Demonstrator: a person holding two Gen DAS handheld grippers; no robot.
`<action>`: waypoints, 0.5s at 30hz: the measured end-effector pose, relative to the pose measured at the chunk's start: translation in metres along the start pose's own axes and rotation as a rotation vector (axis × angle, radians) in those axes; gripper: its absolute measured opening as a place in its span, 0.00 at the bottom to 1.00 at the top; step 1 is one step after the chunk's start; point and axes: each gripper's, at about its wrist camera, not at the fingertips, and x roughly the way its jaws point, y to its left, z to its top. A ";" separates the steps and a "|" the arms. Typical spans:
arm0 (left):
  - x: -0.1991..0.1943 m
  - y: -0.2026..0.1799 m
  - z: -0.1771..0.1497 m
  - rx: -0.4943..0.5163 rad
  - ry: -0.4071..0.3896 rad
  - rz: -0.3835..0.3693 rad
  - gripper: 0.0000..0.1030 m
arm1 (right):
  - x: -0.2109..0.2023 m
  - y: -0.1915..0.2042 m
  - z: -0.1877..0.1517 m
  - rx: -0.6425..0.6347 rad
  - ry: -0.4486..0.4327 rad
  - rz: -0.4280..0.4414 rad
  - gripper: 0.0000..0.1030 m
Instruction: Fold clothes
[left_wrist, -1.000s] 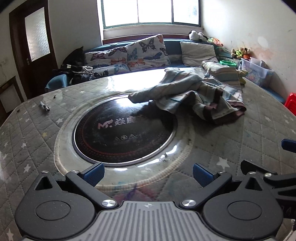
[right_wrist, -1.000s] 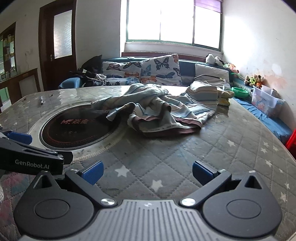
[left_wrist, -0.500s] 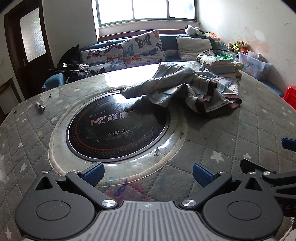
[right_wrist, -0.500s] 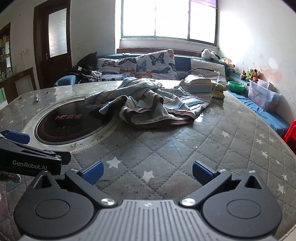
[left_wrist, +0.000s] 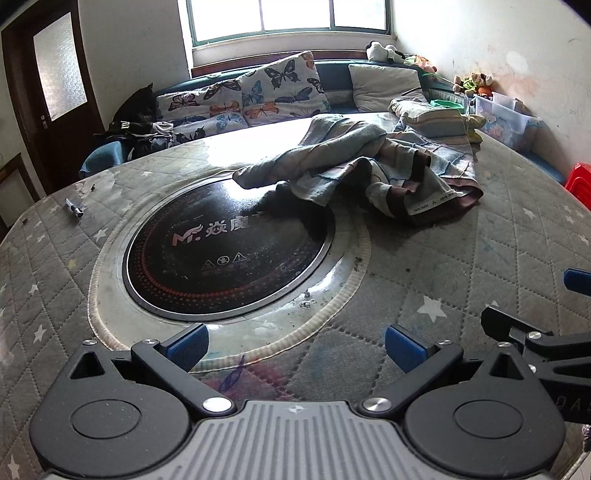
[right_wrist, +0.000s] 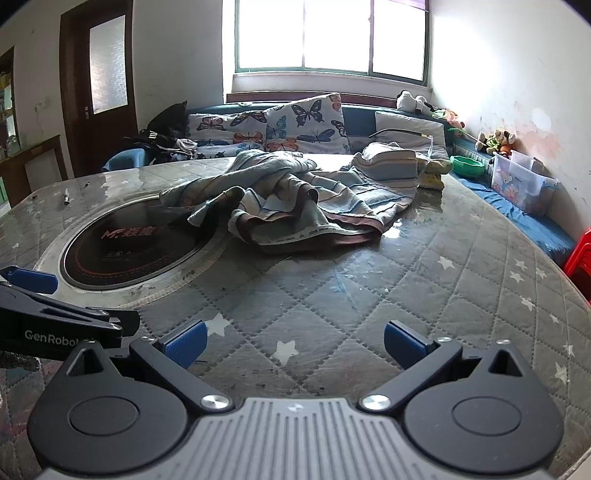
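You're at a round quilted table (left_wrist: 480, 258) with a black glass hob (left_wrist: 229, 251) set in its middle, a sofa with butterfly cushions (right_wrist: 306, 123) under the window behind it. The cloth (left_wrist: 369, 166) lies crumpled at about 1 o'clock from the left gripper (left_wrist: 295, 341), one corner draped over the hob's far rim; from the right gripper (right_wrist: 293, 341) it sits at 12 o'clock, well apart from the fingertips. A folded stack (right_wrist: 391, 160) rests just behind it at 1 o'clock.

Both grippers have their jaws spread wide with nothing between them, side by side above the near edge of the table. You're at the approach step: nothing is grasped and the cloth isn't spread yet. Next, I'd judge, you need to reach forward and find two corners or the brown hem (right_wrist: 317, 236) so you can pull it flat.

Compared with a second ago, the cloth looms larger and lower in both views, so you've moved closer; the jaws are as wide as before.
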 end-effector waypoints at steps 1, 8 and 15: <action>0.001 0.000 0.000 0.000 0.002 0.000 1.00 | 0.001 -0.001 0.000 0.001 0.002 -0.001 1.00; 0.004 -0.004 0.004 0.006 0.013 -0.002 1.00 | 0.003 -0.007 0.002 0.017 0.010 -0.010 1.00; 0.011 -0.010 0.010 0.019 0.026 -0.008 1.00 | 0.008 -0.014 0.007 0.028 0.018 -0.015 1.00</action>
